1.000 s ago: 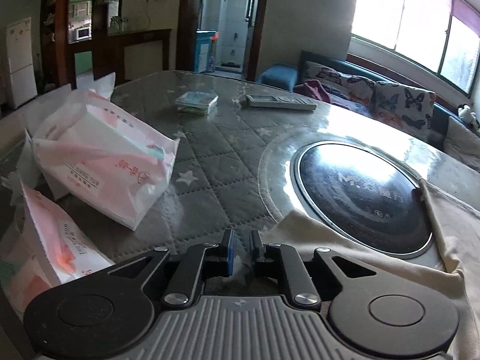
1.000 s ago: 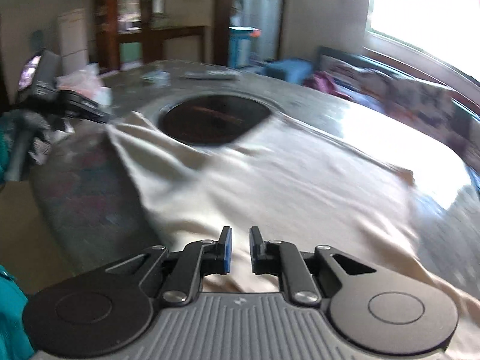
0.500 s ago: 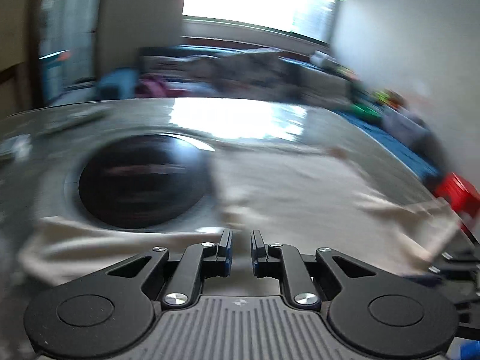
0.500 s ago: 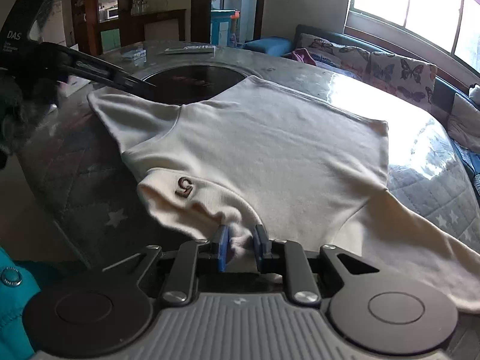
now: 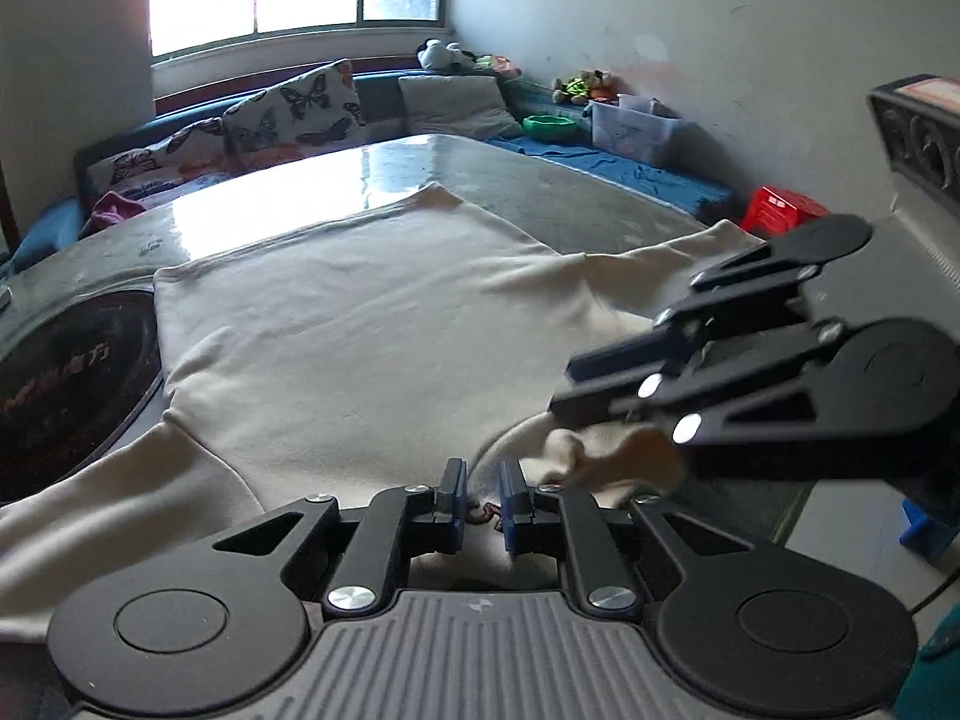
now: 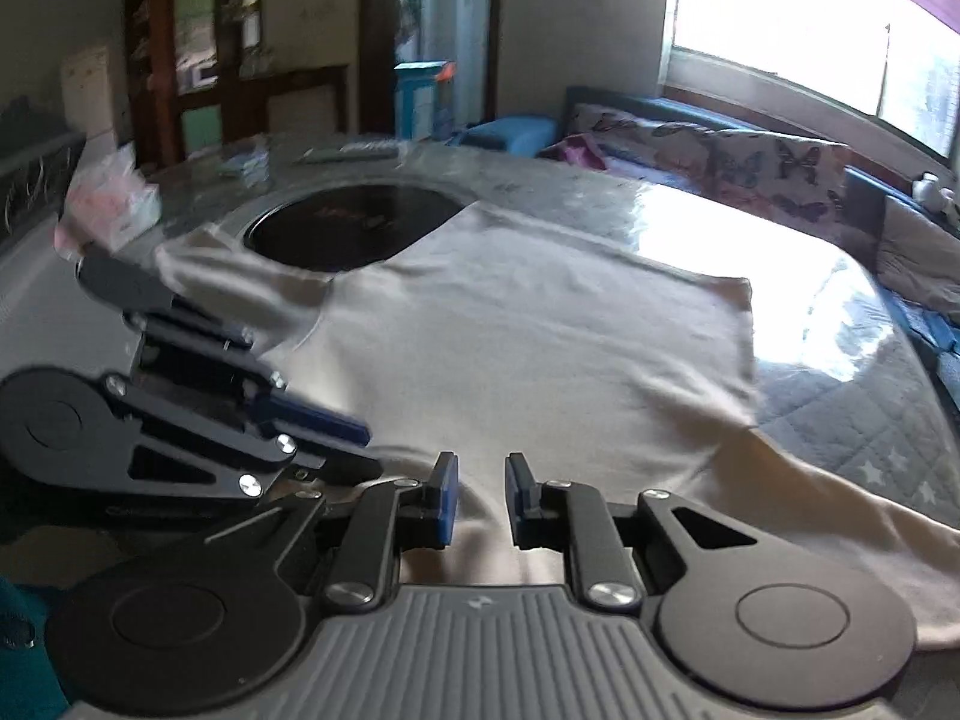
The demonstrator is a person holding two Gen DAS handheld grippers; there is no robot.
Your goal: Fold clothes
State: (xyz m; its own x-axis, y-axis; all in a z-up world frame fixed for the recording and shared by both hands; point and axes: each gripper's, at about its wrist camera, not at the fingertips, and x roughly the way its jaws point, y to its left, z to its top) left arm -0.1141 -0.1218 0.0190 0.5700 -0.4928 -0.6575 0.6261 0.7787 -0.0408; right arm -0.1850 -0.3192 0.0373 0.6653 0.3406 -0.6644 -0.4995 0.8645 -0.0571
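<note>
Cream long-sleeved cotton shirt (image 6: 528, 348): spread flat on worktop (image 6: 840, 300). Right gripper (image 6: 479, 498), previously pinching collar at 6 o'clock, now spread; left gripper (image 5: 480, 498) narrowly parted, swung alongside.

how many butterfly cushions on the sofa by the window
2, side by side on the sofa: the nearer butterfly cushion by the window, the second butterfly cushion left of it. More could be hidden.
</note>
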